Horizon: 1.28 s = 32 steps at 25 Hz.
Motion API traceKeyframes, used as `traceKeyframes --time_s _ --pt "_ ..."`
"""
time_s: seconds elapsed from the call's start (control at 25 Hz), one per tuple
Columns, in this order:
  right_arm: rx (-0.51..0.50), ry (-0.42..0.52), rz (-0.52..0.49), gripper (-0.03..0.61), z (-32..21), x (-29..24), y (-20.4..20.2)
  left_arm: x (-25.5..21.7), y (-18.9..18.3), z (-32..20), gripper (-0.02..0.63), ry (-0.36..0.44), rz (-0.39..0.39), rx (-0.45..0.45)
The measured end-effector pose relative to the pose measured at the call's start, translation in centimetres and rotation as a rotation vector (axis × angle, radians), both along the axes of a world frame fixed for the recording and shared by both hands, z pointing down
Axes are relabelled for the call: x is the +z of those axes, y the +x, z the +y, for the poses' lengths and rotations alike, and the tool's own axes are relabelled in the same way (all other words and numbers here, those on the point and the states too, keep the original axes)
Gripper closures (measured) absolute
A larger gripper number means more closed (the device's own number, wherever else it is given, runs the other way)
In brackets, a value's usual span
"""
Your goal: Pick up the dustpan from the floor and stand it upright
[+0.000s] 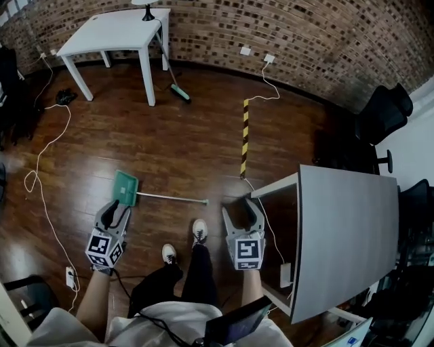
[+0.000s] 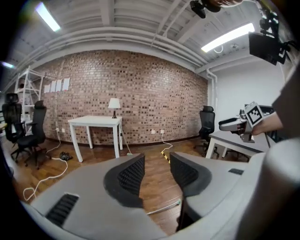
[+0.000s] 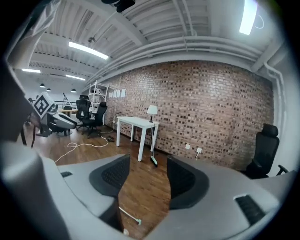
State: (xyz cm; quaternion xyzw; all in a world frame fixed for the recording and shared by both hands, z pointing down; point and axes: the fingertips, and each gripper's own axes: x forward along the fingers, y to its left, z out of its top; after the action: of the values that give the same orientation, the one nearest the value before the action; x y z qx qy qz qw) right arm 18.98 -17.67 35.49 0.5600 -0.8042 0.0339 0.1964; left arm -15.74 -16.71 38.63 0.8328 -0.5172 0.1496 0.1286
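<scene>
Currently, the dustpan [image 1: 126, 188] lies flat on the wooden floor [image 1: 183, 149], its long handle pointing right, near the left gripper [image 1: 116, 207], which, like the right gripper [image 1: 243, 209], has its jaws spread with nothing between them.

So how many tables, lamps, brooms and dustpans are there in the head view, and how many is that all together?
Tables: 2, the white table and the grey table
Lamp: 1
Broom: 1
Dustpan: 1
Total: 5

White table [image 1: 115, 32], lamp [image 1: 148, 13], broom [image 1: 180, 93]
</scene>
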Motion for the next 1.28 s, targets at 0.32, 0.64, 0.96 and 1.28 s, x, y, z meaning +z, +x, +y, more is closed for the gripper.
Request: traceKeyframes --time_s 0.32,0.64,0.96,1.28 --pt "-0.15 -0.135 0.31 0.296 -4.6 22.1 1.5 17.3 2.0 -4.7 0.407 0.013 -0.264 0.203" --pt "-0.074 -0.317 0.148 0.296 -7.1 47.3 2.8 40.7 -0.5 -8.4 0.407 -0.079 -0.266 0.18" --pt "0.016 -0.438 0.097 0.296 -6.4 67.8 5.1 60.3 -0.7 -9.8 0.407 -0.151 -0.34 0.247" --pt "-0.015 -0.512 0.1 0.296 -5.5 81.4 3.7 71.2 -1.0 -10.7 0.408 -0.178 -0.374 0.279"
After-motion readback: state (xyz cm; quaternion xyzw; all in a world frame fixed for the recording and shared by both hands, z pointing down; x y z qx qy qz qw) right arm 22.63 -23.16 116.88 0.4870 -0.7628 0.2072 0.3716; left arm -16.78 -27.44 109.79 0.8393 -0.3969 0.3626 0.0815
